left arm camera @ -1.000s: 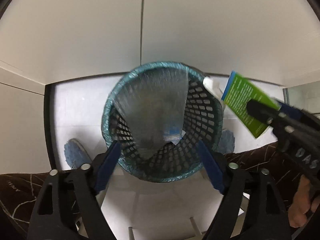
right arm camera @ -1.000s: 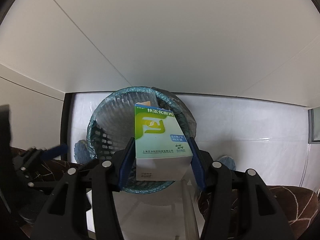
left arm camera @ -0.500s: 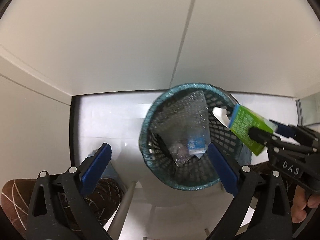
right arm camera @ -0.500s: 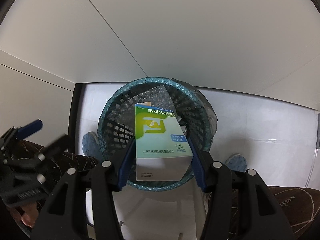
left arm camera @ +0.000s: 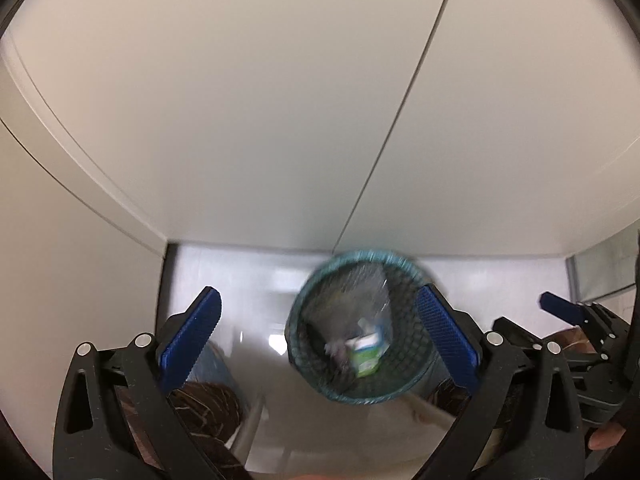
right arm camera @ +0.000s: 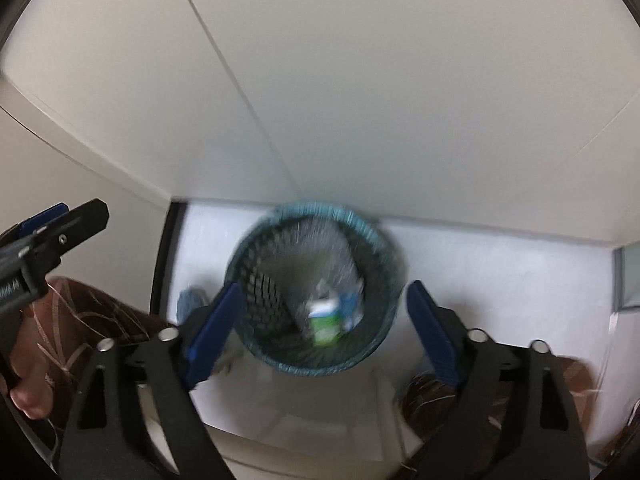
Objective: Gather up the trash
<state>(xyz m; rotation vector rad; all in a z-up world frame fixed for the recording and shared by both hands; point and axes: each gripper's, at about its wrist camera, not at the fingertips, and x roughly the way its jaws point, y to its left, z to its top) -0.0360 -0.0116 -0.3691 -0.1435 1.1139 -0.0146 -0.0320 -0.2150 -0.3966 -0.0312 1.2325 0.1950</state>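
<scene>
A teal mesh waste basket (left arm camera: 362, 388) (right arm camera: 256, 344) stands on the white floor below both grippers. A green and white medicine box (left arm camera: 366, 354) (right arm camera: 325, 322) lies inside it, next to clear plastic wrap (left arm camera: 374, 300) (right arm camera: 328, 256). My left gripper (left arm camera: 318, 332) is open and empty, high above the basket. My right gripper (right arm camera: 322, 316) is open and empty, also above the basket. In the left wrist view the right gripper (left arm camera: 576, 320) shows at the right edge. In the right wrist view the left gripper (right arm camera: 52, 232) shows at the left edge. Both views are motion-blurred.
White wall panels (left arm camera: 280, 100) rise behind the basket. The person's legs in brown patterned trousers (right arm camera: 92, 320) and a blue slipper (right arm camera: 190, 300) are beside the basket. A white table edge (right arm camera: 320, 432) lies below the grippers.
My right gripper opened and the medicine box dropped into the basket. Both grippers rose away from the basket, which now looks smaller.
</scene>
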